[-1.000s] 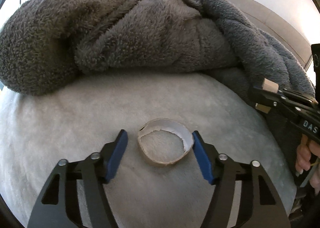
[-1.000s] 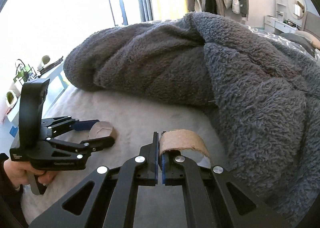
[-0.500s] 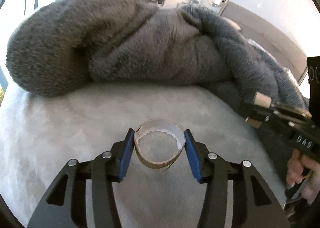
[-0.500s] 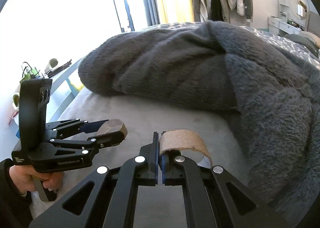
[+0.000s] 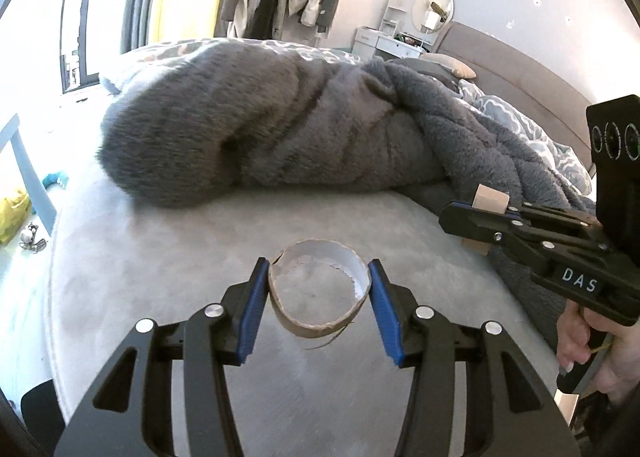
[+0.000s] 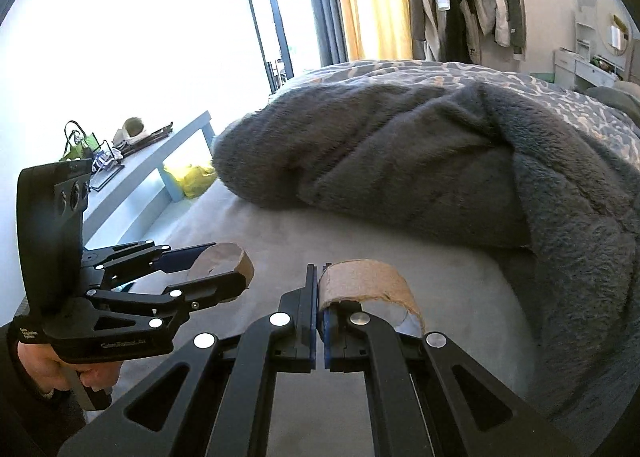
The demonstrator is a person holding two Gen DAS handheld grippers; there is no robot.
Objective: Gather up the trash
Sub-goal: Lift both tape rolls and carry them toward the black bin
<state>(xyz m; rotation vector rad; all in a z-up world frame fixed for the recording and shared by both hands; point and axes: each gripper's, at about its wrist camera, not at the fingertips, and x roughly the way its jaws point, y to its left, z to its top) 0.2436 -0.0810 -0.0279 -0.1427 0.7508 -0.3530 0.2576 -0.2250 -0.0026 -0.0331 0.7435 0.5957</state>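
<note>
A torn brown cardboard tube ring [image 5: 316, 297] hangs above the pale grey bed sheet [image 5: 160, 257], and my left gripper [image 5: 318, 281] is shut on it, one blue pad on each side. In the right wrist view the same ring [image 6: 222, 259] sits in the left gripper [image 6: 224, 269], which a hand holds at the lower left. My right gripper [image 6: 318, 297] is shut on the wall of a second cardboard tube piece [image 6: 368, 281], which curls off to the right of the jaws. From the left wrist view, that piece [image 5: 490, 199] shows in the right gripper [image 5: 472, 217] at the right.
A thick grey fleece blanket [image 5: 280, 129] lies heaped across the bed beyond both grippers. A low pale blue bench [image 6: 160, 161] with small items stands left of the bed, with a yellow bag [image 6: 192, 177] under it. Clothes hang at the back wall, and a headboard [image 5: 520, 73] stands at the right.
My left gripper closed on the cardboard ring and lifted it off the sheet. Both grippers rose and drew back from the blanket, the right one keeping its tube piece.
</note>
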